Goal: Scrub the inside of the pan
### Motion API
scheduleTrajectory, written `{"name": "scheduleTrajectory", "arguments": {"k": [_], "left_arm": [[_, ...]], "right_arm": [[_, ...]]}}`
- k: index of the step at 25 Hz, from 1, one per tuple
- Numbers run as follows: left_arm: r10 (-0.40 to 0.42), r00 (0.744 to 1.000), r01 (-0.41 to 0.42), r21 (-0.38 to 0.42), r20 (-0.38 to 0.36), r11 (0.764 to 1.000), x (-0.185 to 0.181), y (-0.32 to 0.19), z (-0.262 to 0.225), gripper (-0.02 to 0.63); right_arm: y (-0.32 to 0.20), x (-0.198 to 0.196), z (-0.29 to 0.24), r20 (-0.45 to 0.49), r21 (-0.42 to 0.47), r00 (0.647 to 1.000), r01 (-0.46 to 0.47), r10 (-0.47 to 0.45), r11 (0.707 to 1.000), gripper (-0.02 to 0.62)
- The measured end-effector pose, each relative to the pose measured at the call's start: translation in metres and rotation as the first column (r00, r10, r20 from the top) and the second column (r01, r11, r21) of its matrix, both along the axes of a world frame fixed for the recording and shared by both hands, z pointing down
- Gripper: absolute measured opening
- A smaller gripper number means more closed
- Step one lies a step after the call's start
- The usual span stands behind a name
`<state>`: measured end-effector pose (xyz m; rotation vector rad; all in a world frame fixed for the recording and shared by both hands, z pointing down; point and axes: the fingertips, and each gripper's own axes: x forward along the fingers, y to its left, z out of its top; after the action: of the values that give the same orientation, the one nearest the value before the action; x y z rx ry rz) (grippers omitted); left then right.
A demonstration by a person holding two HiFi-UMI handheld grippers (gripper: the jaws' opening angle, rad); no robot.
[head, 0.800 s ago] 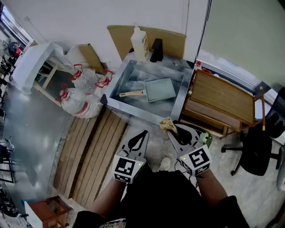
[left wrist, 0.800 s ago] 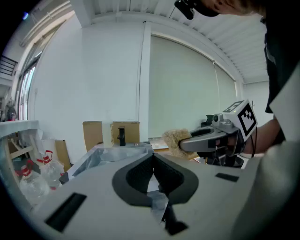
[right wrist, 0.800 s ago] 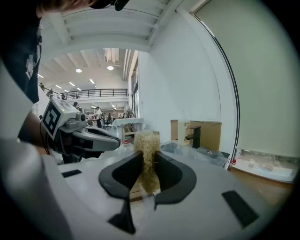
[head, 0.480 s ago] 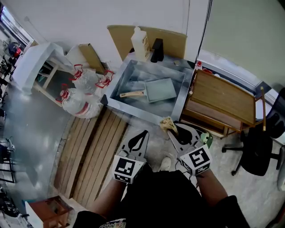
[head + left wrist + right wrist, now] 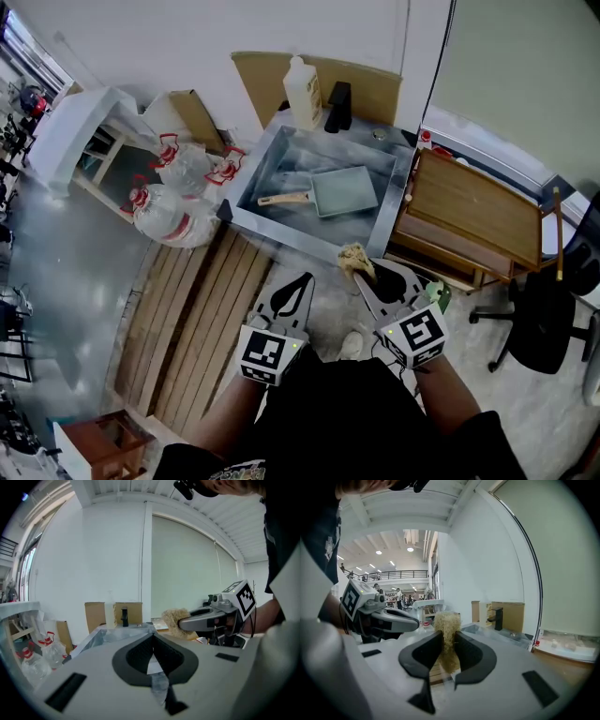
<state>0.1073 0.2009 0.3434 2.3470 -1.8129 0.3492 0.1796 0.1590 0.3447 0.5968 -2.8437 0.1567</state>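
Right gripper view: fingers pinch scrubber, perhaps loofah.

Sink shiny metal; pan matt, handle wood; scrubber rough, fibrous.

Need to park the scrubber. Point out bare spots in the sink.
Bare floor lies between the pan and the sink near wall, and left of the pan behind its handle. The back ledge is crowded by the bottle and tap.
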Motion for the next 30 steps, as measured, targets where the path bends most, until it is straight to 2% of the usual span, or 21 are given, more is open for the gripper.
{"name": "scheduleTrajectory", "arguments": {"k": [12, 30], "left_arm": [[0.021, 1.0, -0.021, -0.005, -0.013, 1.0, -0.042, -0.003, 0.002, 0.009], [0.092, 0.995, -0.093, -0.017, -0.049, 0.996, -0.145, -0.02, 0.011, 0.009]], "right_arm": [[-0.01, -0.042, -0.002, -0.006, 0.004, 1.0, -0.024, 0.024, 1.0, 0.097], [-0.032, -0.134, 0.006, -0.028, -0.016, 0.99, -0.14, 0.14, 0.99, 0.097]]}}
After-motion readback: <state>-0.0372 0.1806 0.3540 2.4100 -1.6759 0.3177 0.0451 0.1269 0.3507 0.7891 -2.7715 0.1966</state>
